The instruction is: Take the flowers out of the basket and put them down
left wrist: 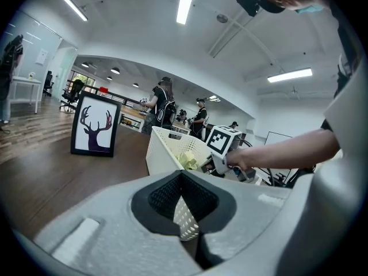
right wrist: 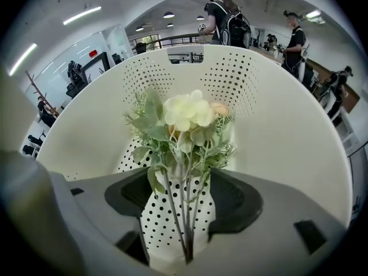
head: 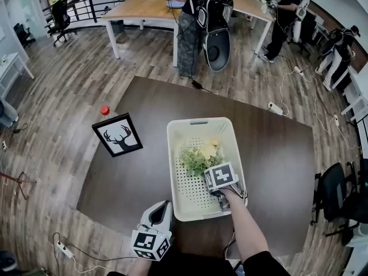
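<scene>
- Right gripper (right wrist: 184,203) points steeply down into the white basket (head: 198,123). Its jaws are spread wide on either side of the stems of the flowers (head: 201,154) and do not pinch them.
- The flowers, pale yellow blooms with green leaves, lie on the basket's perforated floor.
- Left gripper (head: 162,209) hangs at the near edge of the dark table (head: 276,154), its jaws drawn together with nothing between them.
- A framed deer picture (head: 118,135) stands on the table, left of the basket.
</scene>
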Demonstrator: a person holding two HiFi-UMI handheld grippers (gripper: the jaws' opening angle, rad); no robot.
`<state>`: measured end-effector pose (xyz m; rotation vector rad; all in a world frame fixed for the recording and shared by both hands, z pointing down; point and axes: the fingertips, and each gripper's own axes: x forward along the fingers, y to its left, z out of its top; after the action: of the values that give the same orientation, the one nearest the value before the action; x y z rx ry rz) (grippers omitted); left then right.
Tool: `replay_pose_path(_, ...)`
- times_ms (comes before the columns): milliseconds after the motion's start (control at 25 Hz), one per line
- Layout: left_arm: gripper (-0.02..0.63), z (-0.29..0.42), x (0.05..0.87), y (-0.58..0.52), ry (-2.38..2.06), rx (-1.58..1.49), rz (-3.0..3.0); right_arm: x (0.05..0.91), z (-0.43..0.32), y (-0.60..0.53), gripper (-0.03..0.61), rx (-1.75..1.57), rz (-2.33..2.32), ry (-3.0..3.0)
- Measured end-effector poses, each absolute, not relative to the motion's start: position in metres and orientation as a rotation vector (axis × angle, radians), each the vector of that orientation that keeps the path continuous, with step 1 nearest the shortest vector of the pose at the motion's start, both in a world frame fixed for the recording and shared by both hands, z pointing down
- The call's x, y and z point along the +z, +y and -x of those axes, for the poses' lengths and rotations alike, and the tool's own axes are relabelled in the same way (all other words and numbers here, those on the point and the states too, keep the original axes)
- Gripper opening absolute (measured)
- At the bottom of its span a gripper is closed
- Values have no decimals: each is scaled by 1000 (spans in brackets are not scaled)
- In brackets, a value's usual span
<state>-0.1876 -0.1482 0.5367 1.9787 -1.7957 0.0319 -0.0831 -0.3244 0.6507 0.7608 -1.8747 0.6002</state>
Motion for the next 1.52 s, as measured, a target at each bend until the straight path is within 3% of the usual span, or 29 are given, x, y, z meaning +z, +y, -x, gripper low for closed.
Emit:
replay_pose_path(640,3,195,557,-144,-1761,56,-1931,656,78,-327,175,458,-791,-1848)
replay_pose_path(880,3,197,554,-147,-1765,55,-1939,651,74,-333,89,358,-844,-1866)
replay_pose_path(1520,5,202,553,-146,-1781,61,-1938,644,75,-339,41,280,-879,-1879)
